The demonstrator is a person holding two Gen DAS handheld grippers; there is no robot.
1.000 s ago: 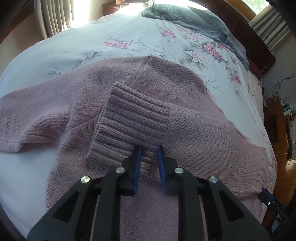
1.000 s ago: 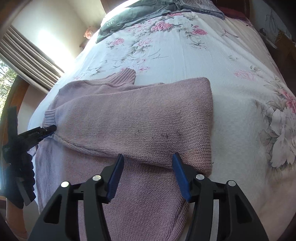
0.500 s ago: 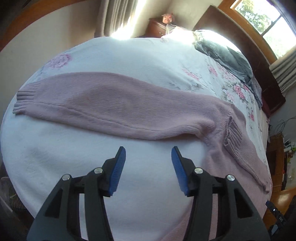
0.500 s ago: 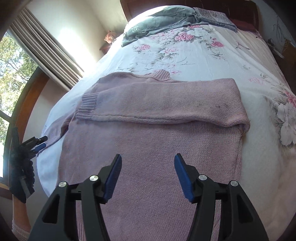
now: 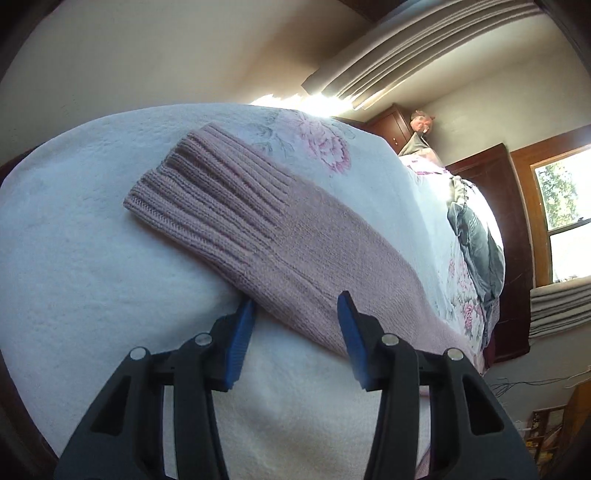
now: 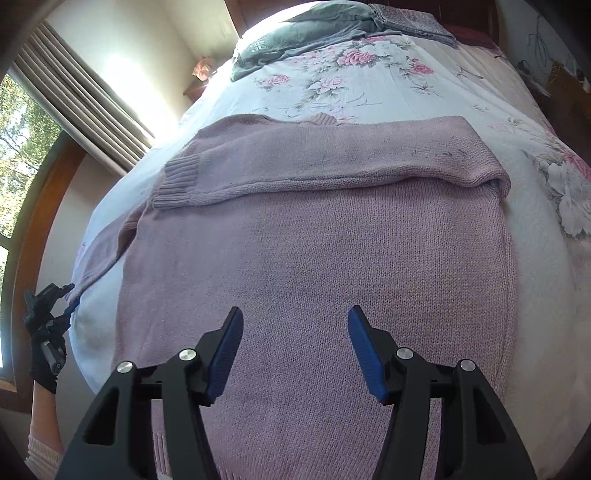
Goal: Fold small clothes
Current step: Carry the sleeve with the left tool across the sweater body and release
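A pink knit sweater [image 6: 314, 258] lies flat on the bed. One sleeve is folded across its chest, with the ribbed cuff [image 6: 179, 181] at the left. The other sleeve [image 5: 295, 251] stretches out over the white blanket, ending in its ribbed cuff [image 5: 207, 192]. My left gripper [image 5: 295, 306] is open, with its jaws on either side of that sleeve's near edge, just behind the cuff. In the right wrist view the left gripper [image 6: 68, 295] shows small at the sleeve's end. My right gripper [image 6: 293, 325] hovers open over the sweater's lower body, holding nothing.
The bed has a white floral cover [image 6: 369, 74]. Grey clothes [image 6: 295, 33] and a folded knit lie at the head end. Curtains [image 6: 85, 96] and a window are on the left. A dark wooden headboard [image 5: 491, 229] and a nightstand [image 5: 391, 125] stand beyond the bed.
My left gripper let go of the folded cuff, opened, and moved out to the far sleeve's end. My right gripper drew back from the folded sleeve toward the hem.
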